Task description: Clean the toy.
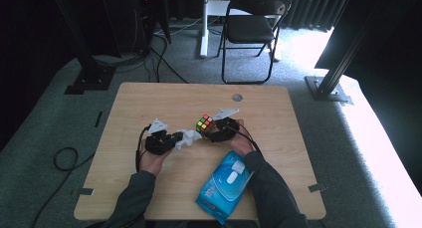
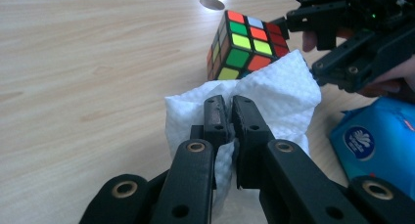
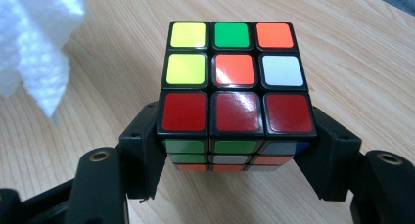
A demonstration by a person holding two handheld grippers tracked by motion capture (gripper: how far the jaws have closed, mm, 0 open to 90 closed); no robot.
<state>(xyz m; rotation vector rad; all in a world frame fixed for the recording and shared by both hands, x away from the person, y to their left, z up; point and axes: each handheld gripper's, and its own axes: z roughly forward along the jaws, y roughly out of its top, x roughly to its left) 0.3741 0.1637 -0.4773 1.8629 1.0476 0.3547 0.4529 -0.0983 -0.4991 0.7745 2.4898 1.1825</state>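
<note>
Cube [image 3: 235,94] is clamped centre-frame by right gripper [image 3: 235,155]; wipe [image 2: 274,94], pinched in left gripper [image 2: 229,119], should be pressed flat across stickers.

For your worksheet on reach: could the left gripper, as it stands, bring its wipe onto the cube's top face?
Probably yes. The left gripper pinches the white wipe beside the cube, whose top face lies open; the right gripper clamps only its sides.

Your left tongs [image 2: 225,117] are pinched tight on a white tissue [image 2: 274,87], jaws nearly meeting. Your right tongs [image 3: 235,150] clamp a puzzle cube [image 3: 234,82] by its two sides. Both forearms reach in over the counter [image 1: 149,98], with the tongs pointing toward each other and close together.
</note>
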